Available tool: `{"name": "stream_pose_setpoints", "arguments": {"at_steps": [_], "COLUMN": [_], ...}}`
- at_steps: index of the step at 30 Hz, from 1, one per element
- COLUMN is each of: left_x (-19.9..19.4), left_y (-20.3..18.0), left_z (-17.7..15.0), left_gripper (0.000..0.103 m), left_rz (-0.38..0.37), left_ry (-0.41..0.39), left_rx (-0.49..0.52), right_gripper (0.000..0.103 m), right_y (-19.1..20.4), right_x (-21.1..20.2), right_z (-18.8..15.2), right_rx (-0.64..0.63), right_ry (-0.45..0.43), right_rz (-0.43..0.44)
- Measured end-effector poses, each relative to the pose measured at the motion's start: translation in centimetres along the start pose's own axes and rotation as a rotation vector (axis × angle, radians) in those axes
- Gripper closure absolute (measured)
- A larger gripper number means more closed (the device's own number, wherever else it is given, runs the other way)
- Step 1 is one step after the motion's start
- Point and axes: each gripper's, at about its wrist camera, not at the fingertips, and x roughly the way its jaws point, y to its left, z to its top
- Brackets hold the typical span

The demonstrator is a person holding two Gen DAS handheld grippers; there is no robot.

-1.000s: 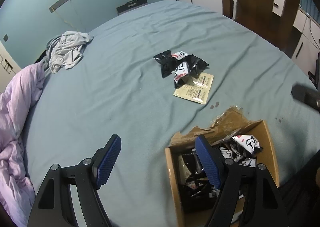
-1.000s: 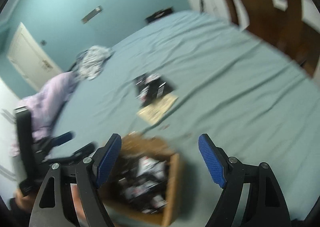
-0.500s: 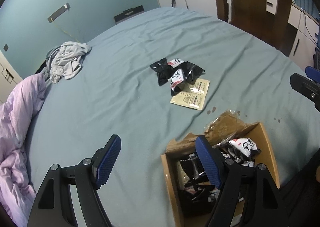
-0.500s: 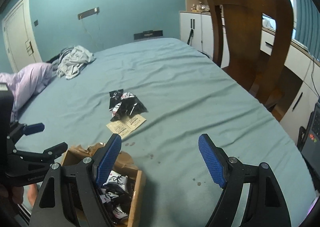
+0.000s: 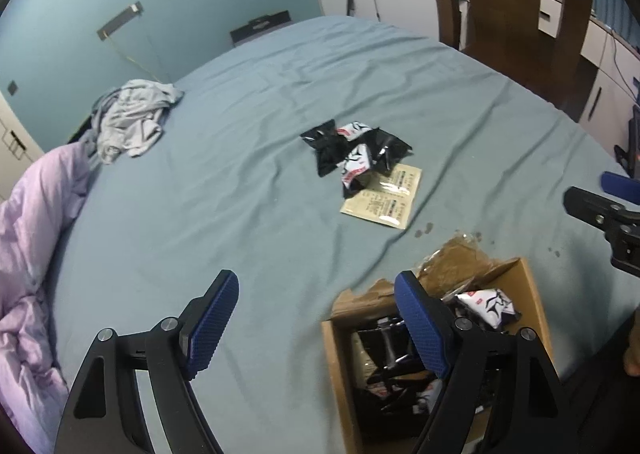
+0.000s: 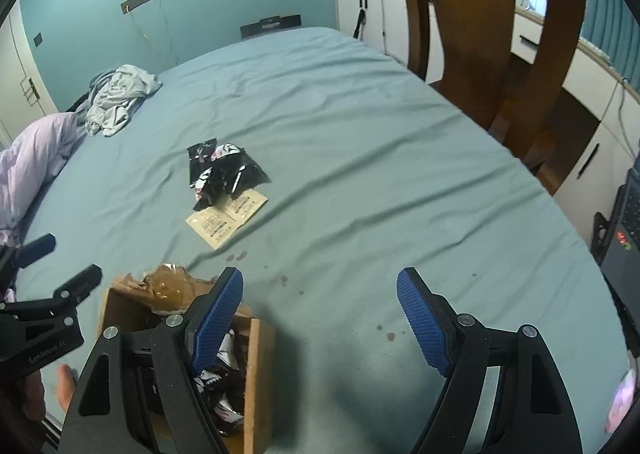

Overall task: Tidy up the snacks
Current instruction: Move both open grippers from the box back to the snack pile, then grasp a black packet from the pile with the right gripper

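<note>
An open cardboard box (image 5: 528,294) (image 6: 252,366) holding black and white snack packets sits at the near edge of the blue bed. A small pile of black and white snack packets (image 5: 356,152) (image 6: 222,172) lies mid-bed, resting on two beige sachets (image 5: 384,200) (image 6: 226,216). My left gripper (image 5: 316,330) is open and empty, above the bed just left of the box. My right gripper (image 6: 320,326) is open and empty, above the bed just right of the box. Each gripper shows at the edge of the other's view.
A wooden chair (image 6: 492,30) stands at the bed's right side, with white cabinets (image 6: 372,10) behind. A grey garment (image 5: 132,118) and a lilac duvet (image 5: 28,238) lie at the left. Dark stains (image 6: 280,278) mark the sheet near the box.
The right gripper swung from a blurred leftward tilt to a steady level view of the bed. The left gripper drifted slightly back. Both stayed open and empty.
</note>
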Motion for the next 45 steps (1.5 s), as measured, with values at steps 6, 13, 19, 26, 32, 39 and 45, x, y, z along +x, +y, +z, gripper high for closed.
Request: {"name": "stream_pose_setpoints", "arguments": {"at_steps": [6, 13, 19, 26, 32, 39, 45], "left_x": [1.0, 2.8, 4.3, 6.0, 7.3, 9.0, 9.5], "left_y": [0.5, 1.8, 1.8, 1.9, 2.6, 2.6, 2.9], "left_z": [0.7, 1.6, 1.8, 2.2, 2.5, 2.3, 2.3], "left_gripper": [0.022, 0.022, 0.022, 0.022, 0.021, 0.021, 0.021], "left_rz": [0.01, -0.035, -0.054, -0.028, -0.07, -0.074, -0.078], "left_ry": [0.005, 0.053, 0.091, 0.126, 0.166, 0.213, 0.218], "left_rx": [-0.028, -0.096, -0.079, -0.065, -0.1, -0.088, -0.092], "right_gripper": [0.024, 0.024, 0.024, 0.024, 0.024, 0.026, 0.056], "right_y": [-2.4, -3.5, -0.7, 4.1, 7.1, 9.2, 9.4], "right_x": [2.5, 5.9, 10.2, 16.2, 21.3, 25.5, 25.2], "right_z": [2.7, 5.9, 8.6, 10.2, 11.4, 12.2, 11.8], "right_rx": [0.099, 0.113, 0.023, -0.197, -0.287, -0.32, -0.305], "right_ry": [0.082, 0.143, 0.177, 0.186, 0.222, 0.264, 0.23], "right_rz": [0.105, 0.137, 0.17, 0.102, 0.104, 0.111, 0.095]}}
